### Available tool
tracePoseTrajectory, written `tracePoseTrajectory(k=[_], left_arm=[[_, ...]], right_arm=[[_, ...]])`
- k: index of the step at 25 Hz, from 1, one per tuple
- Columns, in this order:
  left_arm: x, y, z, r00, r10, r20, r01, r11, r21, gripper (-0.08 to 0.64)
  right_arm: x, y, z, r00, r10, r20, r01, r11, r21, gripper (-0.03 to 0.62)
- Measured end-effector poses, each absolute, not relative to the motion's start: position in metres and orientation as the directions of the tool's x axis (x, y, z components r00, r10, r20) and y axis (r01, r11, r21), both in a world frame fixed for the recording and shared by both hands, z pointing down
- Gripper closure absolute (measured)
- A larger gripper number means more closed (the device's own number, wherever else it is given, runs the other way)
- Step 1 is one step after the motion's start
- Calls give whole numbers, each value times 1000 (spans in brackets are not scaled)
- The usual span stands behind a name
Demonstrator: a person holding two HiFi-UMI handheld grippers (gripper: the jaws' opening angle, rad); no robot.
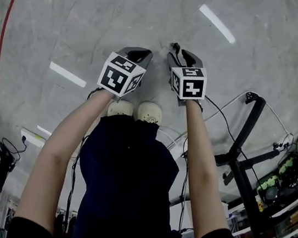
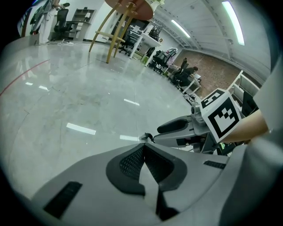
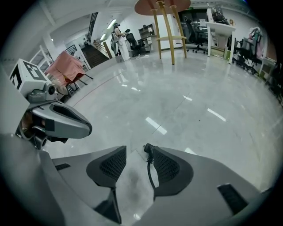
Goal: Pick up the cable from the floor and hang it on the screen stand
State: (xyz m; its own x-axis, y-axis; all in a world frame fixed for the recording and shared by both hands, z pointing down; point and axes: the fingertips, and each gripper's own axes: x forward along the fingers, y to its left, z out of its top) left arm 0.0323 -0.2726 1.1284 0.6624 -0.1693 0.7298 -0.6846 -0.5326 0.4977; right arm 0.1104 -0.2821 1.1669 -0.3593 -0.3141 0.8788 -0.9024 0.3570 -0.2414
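Note:
Both grippers hang side by side over the grey floor in the head view. My right gripper [image 1: 178, 56] is open. The black cable's plug [image 3: 149, 151] lies against the right-hand pad [image 3: 166, 167], and the cable's thin lead runs down along that pad; the left-hand pad stands apart from it. The plug [image 1: 174, 47] pokes out at that gripper's tip. My left gripper [image 1: 142, 53] is shut, its tips [image 2: 143, 148] meeting with nothing seen between them. The black screen stand [image 1: 244, 152] stands on the floor to the right.
Black and white cables [image 1: 225, 108] trail across the floor toward the stand. Cluttered shelves [image 1: 290, 175] line the right edge. The person's shoes [image 1: 136, 110] are just below the grippers. A red line [image 1: 8, 22] curves at the left, and a wooden-legged table [image 3: 166, 26] stands far off.

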Motion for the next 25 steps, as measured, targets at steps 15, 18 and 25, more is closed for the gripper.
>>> tracePoseTrajectory(k=[15,18,25], left_arm=[[36,-279,1162,683,-154,714,-643,-592,487,552],[36,-280,1161,686,-158,711,-642,-590,489,552],[37,-275,1159,688,-151,710,-643,-580,500,552]], right_arm=[[108,-293,1214,-298,-294,908,-897,411,-161,399],[108,-293,1217,-284,-275,919,-897,415,-153,399],[119,-297,1221,-250,-284,926,-930,338,-147,459]])
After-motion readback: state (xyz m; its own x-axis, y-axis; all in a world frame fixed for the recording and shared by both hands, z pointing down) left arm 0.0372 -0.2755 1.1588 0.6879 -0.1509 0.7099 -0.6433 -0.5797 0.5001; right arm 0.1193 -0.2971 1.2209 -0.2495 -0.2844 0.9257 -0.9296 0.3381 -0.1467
